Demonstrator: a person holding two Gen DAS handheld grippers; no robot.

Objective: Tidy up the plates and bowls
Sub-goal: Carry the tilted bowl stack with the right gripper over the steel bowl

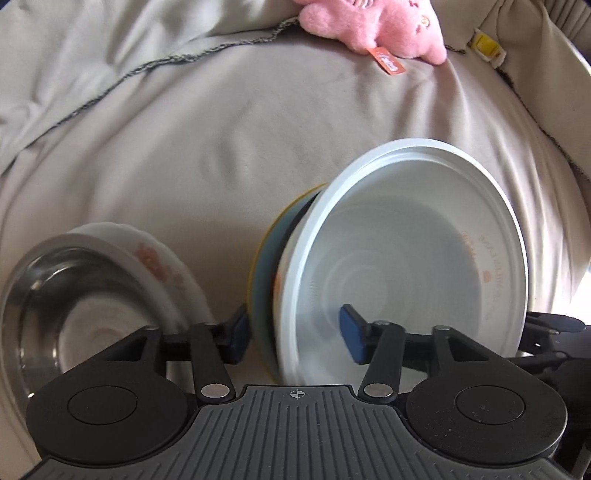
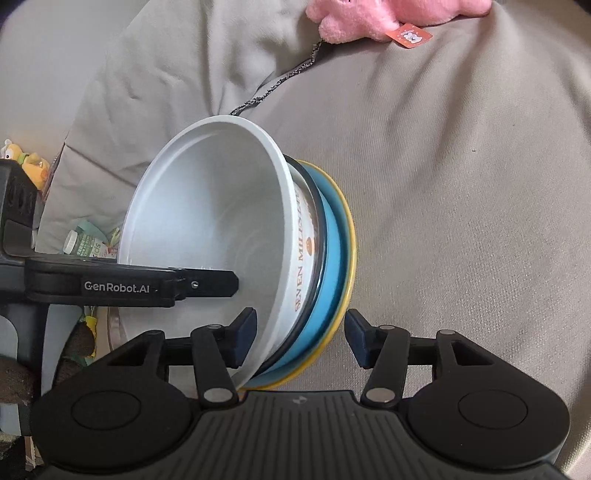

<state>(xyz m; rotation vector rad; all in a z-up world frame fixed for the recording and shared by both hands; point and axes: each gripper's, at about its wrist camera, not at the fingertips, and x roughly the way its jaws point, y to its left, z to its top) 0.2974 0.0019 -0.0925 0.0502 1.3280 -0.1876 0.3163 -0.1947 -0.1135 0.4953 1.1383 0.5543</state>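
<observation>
1. Left wrist view: the left gripper [image 1: 297,336] pointed steeply down over a beige cloth [image 1: 221,147]. Its jaws stood wide apart around the edge of a tilted stack: a white bowl [image 1: 399,266] nested in a blue bowl [image 1: 264,273] with a yellow rim. One pad [image 1: 352,338] hung inside the white bowl, apart from its wall; the other sat outside the blue bowl. Grip released.
2. Same view: a steel bowl [image 1: 40,295] lay to the left with a white flowered dish [image 1: 162,266] against it. A pink plush toy [image 1: 373,26] lay at the far edge of the cloth.
3. Right wrist view: the right gripper [image 2: 301,338] straddled the low edge of the same stack, white bowl [image 2: 207,206] inside, blue bowl [image 2: 330,258] outside. One pad [image 2: 245,334] lay against the white bowl's inner wall; the other stood clear of the yellow rim. I could not tell whether it was clamping.
4. Same view: the left gripper's finger [image 2: 207,284] reached into the white bowl from the left. Stack stood tilted on its edge over the cloth [image 2: 461,184].
</observation>
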